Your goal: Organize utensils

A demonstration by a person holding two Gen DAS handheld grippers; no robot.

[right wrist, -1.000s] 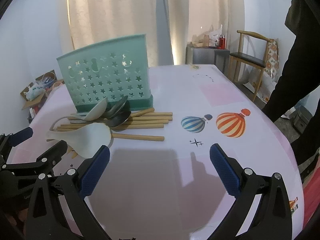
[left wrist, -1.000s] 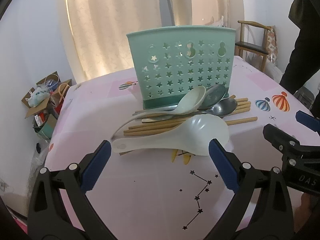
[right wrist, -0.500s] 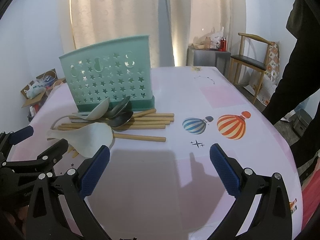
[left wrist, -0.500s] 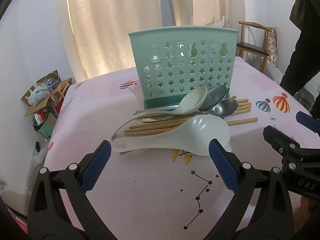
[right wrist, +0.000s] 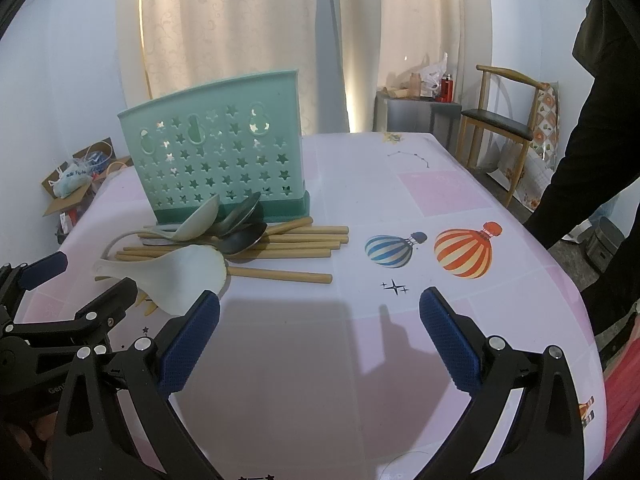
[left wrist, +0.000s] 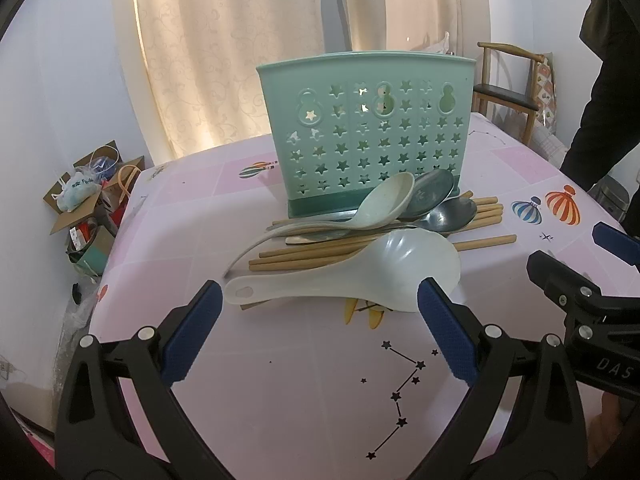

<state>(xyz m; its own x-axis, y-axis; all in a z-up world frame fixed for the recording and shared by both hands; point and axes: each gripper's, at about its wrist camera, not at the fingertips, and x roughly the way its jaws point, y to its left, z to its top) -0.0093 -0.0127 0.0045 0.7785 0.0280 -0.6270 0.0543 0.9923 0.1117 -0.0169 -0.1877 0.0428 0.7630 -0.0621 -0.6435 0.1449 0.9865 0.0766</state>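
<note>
Two grippers hover over the bench (left wrist: 304,392), both with jaws spread wide and nothing between them. Left gripper (left wrist: 316,320) faces the utensil pile directly; right gripper (right wrist: 320,326) is over bare pink cloth to the right of the pile.

Utensil pile, lying flat in front of the holder:
- White ladle (left wrist: 376,276), nearest the left gripper, bowl to the right, resting on the chopsticks (left wrist: 320,254).
- Pale spoon (left wrist: 384,204) and two metal spoons (left wrist: 452,214) stacked behind it, on the chopsticks.

Teal star-perforated holder (left wrist: 368,136) stands upright just behind the pile. Its interior is not visible.
</note>
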